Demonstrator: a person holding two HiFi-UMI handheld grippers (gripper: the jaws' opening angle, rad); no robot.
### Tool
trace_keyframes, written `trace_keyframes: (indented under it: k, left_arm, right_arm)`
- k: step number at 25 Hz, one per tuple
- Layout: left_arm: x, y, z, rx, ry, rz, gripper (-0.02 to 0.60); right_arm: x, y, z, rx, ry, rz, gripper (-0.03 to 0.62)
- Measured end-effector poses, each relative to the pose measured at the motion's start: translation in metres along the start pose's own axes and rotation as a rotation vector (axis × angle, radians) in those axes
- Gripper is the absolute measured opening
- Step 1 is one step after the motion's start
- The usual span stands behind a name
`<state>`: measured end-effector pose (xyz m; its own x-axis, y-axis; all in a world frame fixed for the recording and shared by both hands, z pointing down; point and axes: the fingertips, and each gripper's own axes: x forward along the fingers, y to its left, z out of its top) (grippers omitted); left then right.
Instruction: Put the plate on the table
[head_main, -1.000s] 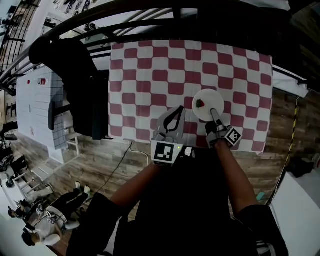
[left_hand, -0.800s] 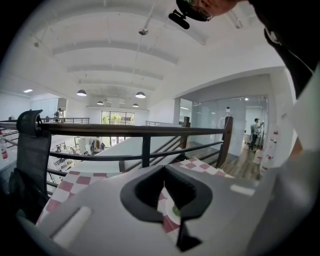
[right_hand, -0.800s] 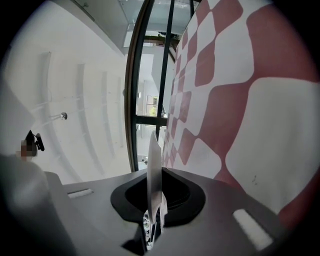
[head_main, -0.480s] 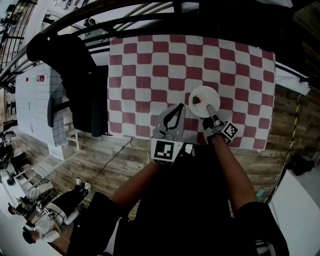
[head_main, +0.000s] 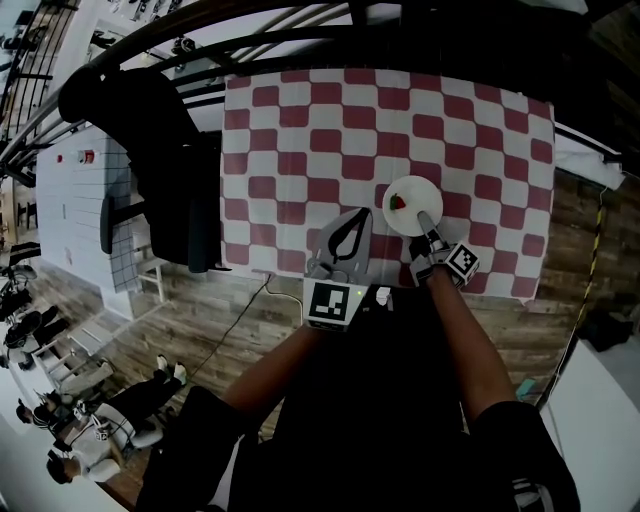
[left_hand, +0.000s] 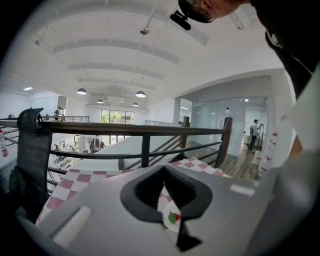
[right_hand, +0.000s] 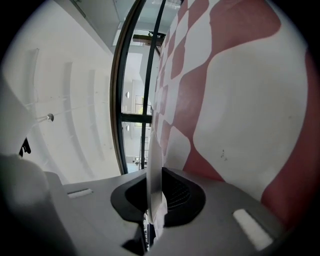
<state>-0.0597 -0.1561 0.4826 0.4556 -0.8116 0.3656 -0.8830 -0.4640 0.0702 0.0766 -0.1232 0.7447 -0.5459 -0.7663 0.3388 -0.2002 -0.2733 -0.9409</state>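
Right gripper (head_main: 425, 222) clamped on plate (head_main: 412, 207) near rim; left gripper (head_main: 355, 213) closed, empty. Plate likely light, stiff, slick, breakable; rim best hold.

Left gripper (head_main: 355, 214): jaws drawn together at the tips, nothing between them; pointed forward and slightly down; marker cube (head_main: 332, 303) at its rear.
Right gripper (head_main: 424, 220): jaws clamped thin on the near rim of the plate (head_main: 428, 193), angled a little leftward; marker cube (head_main: 462, 262) behind.
Left forearm (head_main: 268, 372) and right forearm (head_main: 465, 340): bare, both extended behind their grippers.
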Motion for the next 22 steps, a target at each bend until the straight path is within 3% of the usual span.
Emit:
trace_keyframes:
  k: [4, 14, 18, 22]
  left_arm:
    - [0.000, 0.001, -0.005, -0.004, 0.015, 0.001, 0.009]
    - [0.002, -0.007, -0.005, -0.001, 0.002, -0.024, 0.009]
    - [-0.002, -0.004, -0.008, 0.000, 0.006, -0.022, 0.009]
    - [-0.005, 0.000, -0.011, -0.022, 0.007, -0.023, 0.009]
  right_arm:
    - [0.002, 0.000, 0.003, -0.008, 0.005, -0.006, 0.015]
    - [0.008, 0.003, 0.004, 0.099, 0.007, 0.006, 0.017]
    - [0.009, 0.007, 0.000, 0.114, 0.031, -0.008, 0.090]
    - [0.006, 0.009, -0.003, 0.021, 0.059, -0.081, 0.146]
